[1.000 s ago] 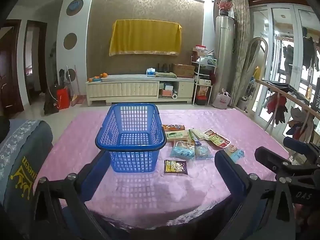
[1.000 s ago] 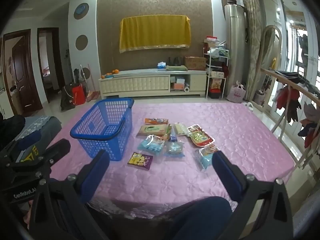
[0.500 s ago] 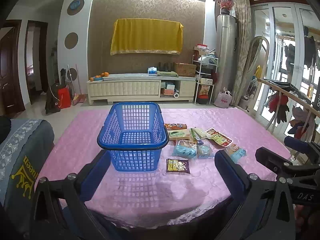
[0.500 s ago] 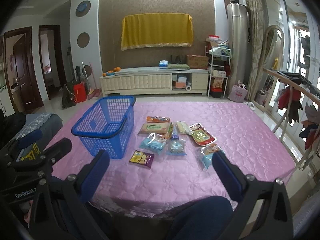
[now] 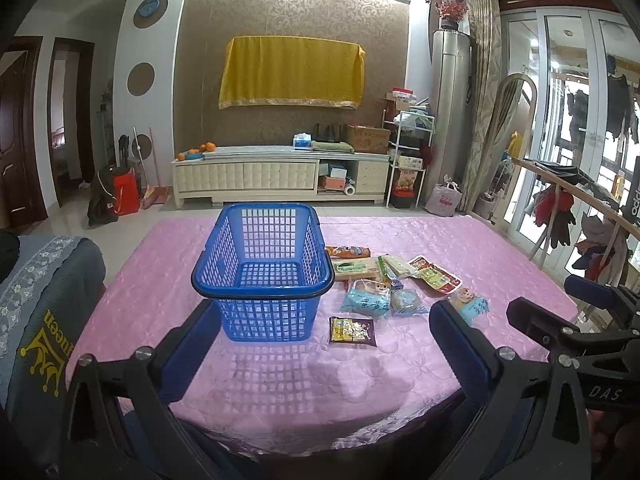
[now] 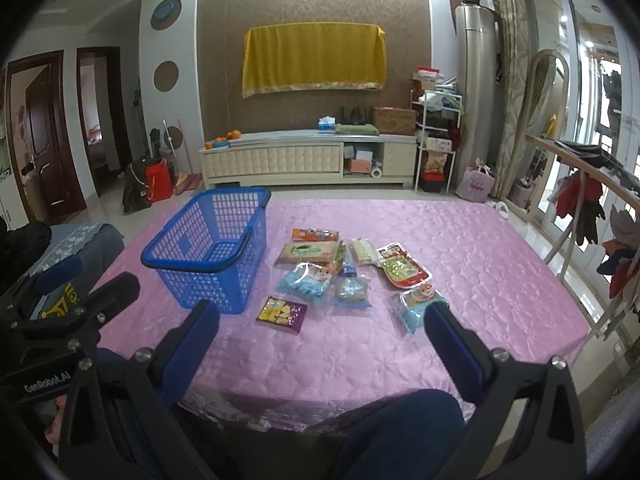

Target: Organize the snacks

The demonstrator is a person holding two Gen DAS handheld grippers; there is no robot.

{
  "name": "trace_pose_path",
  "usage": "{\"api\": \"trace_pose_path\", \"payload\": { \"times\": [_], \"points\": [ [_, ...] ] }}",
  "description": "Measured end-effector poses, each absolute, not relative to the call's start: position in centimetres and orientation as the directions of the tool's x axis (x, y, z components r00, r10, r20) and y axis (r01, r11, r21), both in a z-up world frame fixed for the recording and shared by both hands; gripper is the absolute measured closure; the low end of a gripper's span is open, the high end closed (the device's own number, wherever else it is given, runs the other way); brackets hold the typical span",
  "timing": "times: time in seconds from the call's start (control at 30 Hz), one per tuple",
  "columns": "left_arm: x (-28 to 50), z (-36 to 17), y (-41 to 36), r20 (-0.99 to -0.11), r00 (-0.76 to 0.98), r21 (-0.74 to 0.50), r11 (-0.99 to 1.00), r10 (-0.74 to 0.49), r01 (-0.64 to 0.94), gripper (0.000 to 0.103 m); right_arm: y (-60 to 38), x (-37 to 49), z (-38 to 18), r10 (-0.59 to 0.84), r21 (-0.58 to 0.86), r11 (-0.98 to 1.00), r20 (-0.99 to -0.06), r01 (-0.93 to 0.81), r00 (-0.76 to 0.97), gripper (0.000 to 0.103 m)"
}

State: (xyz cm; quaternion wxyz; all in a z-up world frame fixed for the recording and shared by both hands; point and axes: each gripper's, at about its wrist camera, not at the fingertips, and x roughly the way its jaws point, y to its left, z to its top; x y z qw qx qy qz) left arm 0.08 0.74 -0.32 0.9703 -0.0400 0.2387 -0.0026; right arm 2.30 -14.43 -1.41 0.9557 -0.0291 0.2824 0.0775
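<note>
An empty blue plastic basket (image 5: 262, 276) (image 6: 212, 256) stands on the pink quilted table (image 5: 280, 380) (image 6: 480, 264). Several snack packets lie to its right: a purple-and-yellow packet (image 5: 352, 330) (image 6: 282, 314), a light blue bag (image 5: 366, 300) (image 6: 308, 282), a green flat pack (image 5: 354, 268) (image 6: 310, 252), a red packet (image 5: 434, 274) (image 6: 402, 270) and a small blue bag (image 5: 468, 306) (image 6: 418, 306). My left gripper (image 5: 320, 344) is open and empty, near the table's front edge before the basket. My right gripper (image 6: 320, 336) is open and empty, short of the snacks.
A grey covered chair (image 5: 36, 320) stands at the left of the table. A wooden rack with hanging clothes (image 5: 580, 216) stands to the right. A white TV cabinet (image 5: 280, 176) lines the far wall. My knee (image 6: 400, 432) shows below the right gripper.
Both grippers have moved slightly forward and up toward the table; the basket and snacks appear a little nearer. Nothing on the table has moved.
</note>
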Motion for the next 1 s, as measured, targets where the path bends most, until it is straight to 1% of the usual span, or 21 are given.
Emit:
{"api": "trace_pose_path", "payload": {
  "times": [1.0],
  "points": [
    [0.00, -0.18, 1.06, -0.470, 0.882, -0.085, 0.996, -0.039, 0.000, 0.000, -14.42, 2.19, -1.61, 0.126, -0.014, 0.987, -0.558, -0.161, 0.821, 0.000]
  ]
}}
